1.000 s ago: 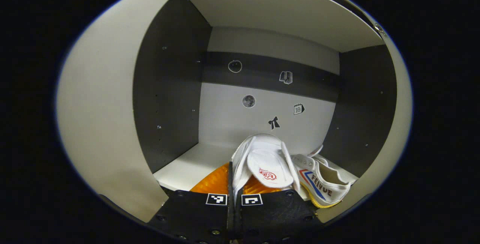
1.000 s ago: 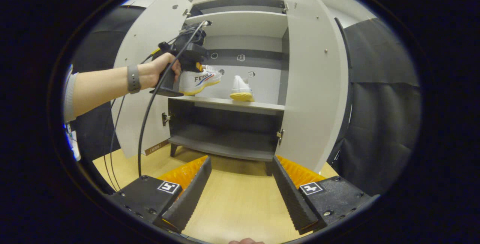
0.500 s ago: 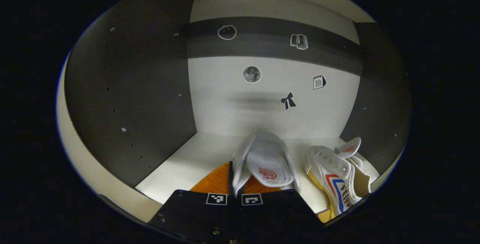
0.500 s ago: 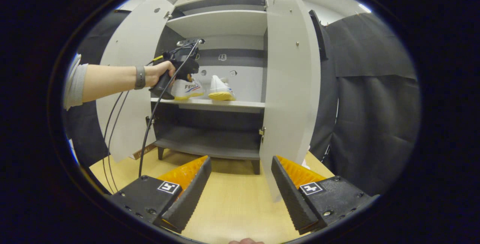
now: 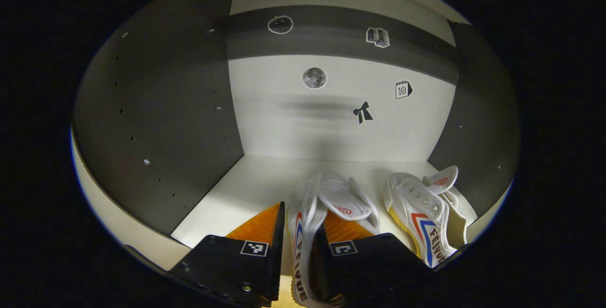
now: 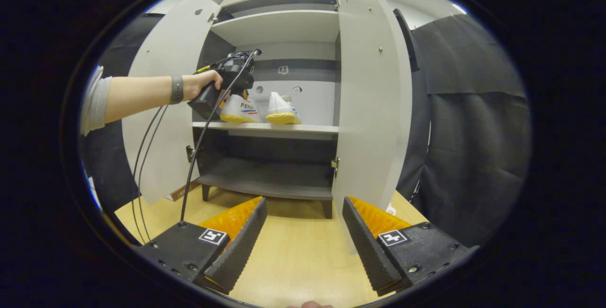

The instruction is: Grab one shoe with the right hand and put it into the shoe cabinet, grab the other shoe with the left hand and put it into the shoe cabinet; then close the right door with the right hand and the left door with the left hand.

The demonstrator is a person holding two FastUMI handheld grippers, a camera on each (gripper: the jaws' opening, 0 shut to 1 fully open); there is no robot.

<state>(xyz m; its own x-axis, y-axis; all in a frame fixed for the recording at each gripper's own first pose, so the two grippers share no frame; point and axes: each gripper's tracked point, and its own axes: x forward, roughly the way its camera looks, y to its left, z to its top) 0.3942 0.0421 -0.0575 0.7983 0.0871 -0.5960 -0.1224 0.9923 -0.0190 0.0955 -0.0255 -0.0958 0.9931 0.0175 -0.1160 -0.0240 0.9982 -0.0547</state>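
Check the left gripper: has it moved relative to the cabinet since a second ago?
Yes. The left gripper has gone deeper into the cabinet: the back-wall stickers sit larger and higher than before, and the left door has dropped from view. Its shoe now reaches the shelf.

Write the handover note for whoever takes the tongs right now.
Left tongs: jaws parted slightly around the second shoe, which sits on the middle shelf; whether they press on it is unclear.
Right tongs: open, empty, hanging over the floor in front of the cabinet.
First shoe: on the same shelf, to the right of the second.
Right door and left door: both open.
Done: both shoes in. Left: let go, pull back, close the right door, then the left.
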